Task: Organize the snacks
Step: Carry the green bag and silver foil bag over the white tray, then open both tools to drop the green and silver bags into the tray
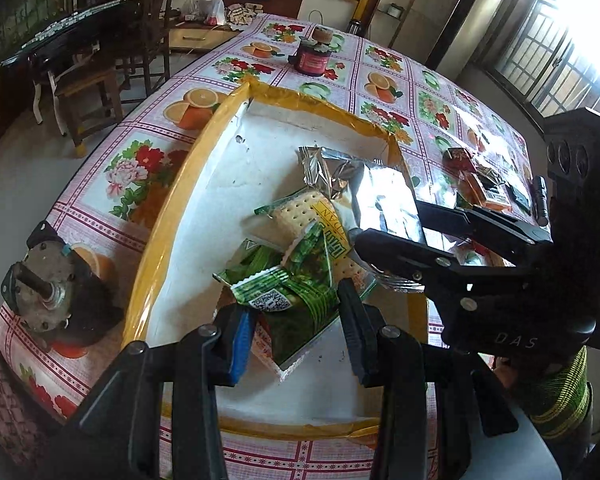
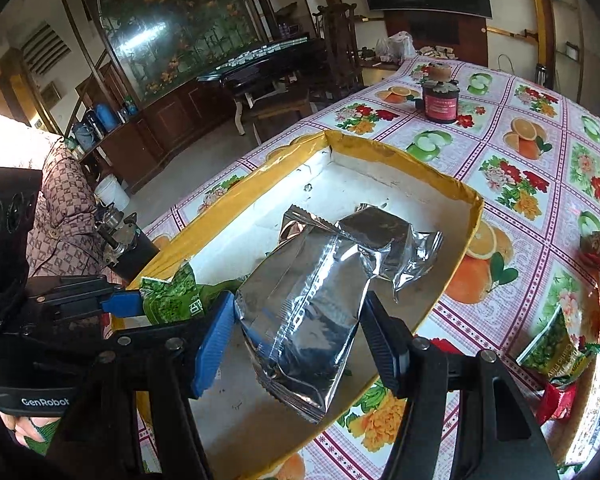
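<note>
A white tray with a yellow taped rim lies on the flowered tablecloth. My left gripper is shut on a green snack packet over the tray's near end. In the right wrist view that gripper comes in from the left with the green packet. My right gripper is shut on a silver foil packet above the tray. From the left wrist it enters from the right, holding the foil packet. A cracker packet and a second foil packet lie in the tray.
A dark red jar stands farther back on the table. Several loose snack packets lie right of the tray. A metal motor-like part sits at the table's left edge. Chairs stand beyond.
</note>
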Available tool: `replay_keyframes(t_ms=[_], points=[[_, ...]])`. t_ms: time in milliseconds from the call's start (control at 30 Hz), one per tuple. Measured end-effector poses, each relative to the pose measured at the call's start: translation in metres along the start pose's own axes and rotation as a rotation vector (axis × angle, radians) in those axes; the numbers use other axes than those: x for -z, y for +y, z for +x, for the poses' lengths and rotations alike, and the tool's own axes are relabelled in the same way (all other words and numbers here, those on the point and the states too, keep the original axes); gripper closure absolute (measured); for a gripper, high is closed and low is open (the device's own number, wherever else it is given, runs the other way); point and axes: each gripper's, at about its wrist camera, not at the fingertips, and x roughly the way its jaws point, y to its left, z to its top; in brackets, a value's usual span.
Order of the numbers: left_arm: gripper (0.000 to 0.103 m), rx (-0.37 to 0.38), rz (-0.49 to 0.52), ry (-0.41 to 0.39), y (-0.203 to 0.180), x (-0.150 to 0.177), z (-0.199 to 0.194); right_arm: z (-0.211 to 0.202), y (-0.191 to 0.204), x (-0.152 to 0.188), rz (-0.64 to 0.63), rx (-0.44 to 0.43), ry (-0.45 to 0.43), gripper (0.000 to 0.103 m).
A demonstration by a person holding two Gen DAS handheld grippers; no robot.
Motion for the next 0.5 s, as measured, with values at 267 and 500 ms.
replay_keyframes(t_ms=[267,500], points=[[0.061,-0.022,-0.003,0.016,0.005,0.0,0.009,0.018,-0.004,0.0,-0.006,0.009,0.048,0.039],[0.055,-0.029,0.008,0.016,0.003,0.001,0.007,0.014,-0.002,0.001,-0.008,0.029,0.046,0.035]])
